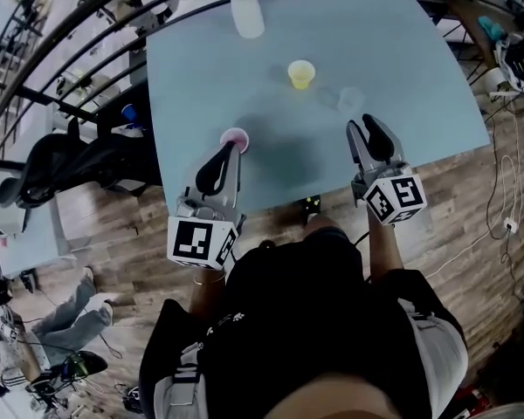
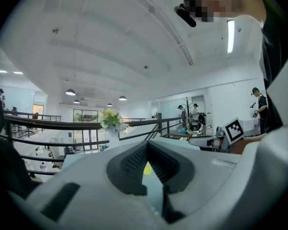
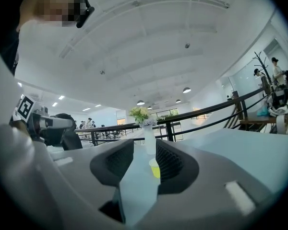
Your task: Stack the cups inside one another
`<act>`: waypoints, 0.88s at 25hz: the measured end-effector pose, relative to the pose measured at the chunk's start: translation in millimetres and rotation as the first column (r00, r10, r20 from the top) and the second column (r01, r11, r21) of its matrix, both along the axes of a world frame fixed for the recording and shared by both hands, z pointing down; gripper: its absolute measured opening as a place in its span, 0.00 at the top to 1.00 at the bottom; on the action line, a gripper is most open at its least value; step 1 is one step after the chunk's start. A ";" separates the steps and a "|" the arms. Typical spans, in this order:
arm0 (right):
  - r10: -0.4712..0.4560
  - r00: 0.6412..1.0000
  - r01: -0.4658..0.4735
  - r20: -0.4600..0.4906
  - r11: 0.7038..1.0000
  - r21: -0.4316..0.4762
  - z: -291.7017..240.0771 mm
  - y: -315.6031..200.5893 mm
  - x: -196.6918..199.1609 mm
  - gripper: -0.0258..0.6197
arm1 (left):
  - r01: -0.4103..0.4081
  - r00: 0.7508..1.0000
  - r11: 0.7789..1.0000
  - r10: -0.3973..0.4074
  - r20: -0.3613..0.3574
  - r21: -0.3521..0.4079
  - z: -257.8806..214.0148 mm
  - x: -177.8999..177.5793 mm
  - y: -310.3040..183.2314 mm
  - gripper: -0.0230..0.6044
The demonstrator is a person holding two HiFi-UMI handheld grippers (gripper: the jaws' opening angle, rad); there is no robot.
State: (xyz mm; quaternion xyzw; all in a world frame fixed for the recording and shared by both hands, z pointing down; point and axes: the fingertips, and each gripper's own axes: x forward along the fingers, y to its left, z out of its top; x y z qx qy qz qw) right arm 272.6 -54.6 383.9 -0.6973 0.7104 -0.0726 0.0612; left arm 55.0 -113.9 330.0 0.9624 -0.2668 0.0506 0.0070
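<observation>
A yellow cup [image 1: 301,74] stands upright in the middle of the pale blue table [image 1: 419,68]. A pink cup [image 1: 235,137] stands nearer the front, just at the tip of my left gripper [image 1: 232,149]. That gripper lies level, its jaws meeting at the tips with nothing between them; no pink shows in the left gripper view, only the yellow cup [image 2: 147,168] far off below the left gripper [image 2: 147,145]. My right gripper [image 1: 369,130] hangs over the table's front right, open and empty. Through the gap of the right gripper [image 3: 144,145] shows the yellow cup [image 3: 155,169]. Faint clear cups [image 1: 350,99] seem to stand ahead of it.
A white vase of flowers [image 1: 247,14] stands at the table's far edge, also in the right gripper view as the vase [image 3: 149,141]. A black railing [image 1: 79,24] runs along the left and back. Wooden floor with a cable [image 1: 498,190] lies to the right. A dark chair [image 1: 61,164] sits left.
</observation>
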 end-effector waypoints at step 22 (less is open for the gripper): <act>-0.051 0.997 0.032 -0.057 0.957 -0.288 94.3 -59.0 70.8 0.50 | 0.162 0.986 0.987 -0.161 0.041 -0.021 4.6 19.5 -32.1 0.98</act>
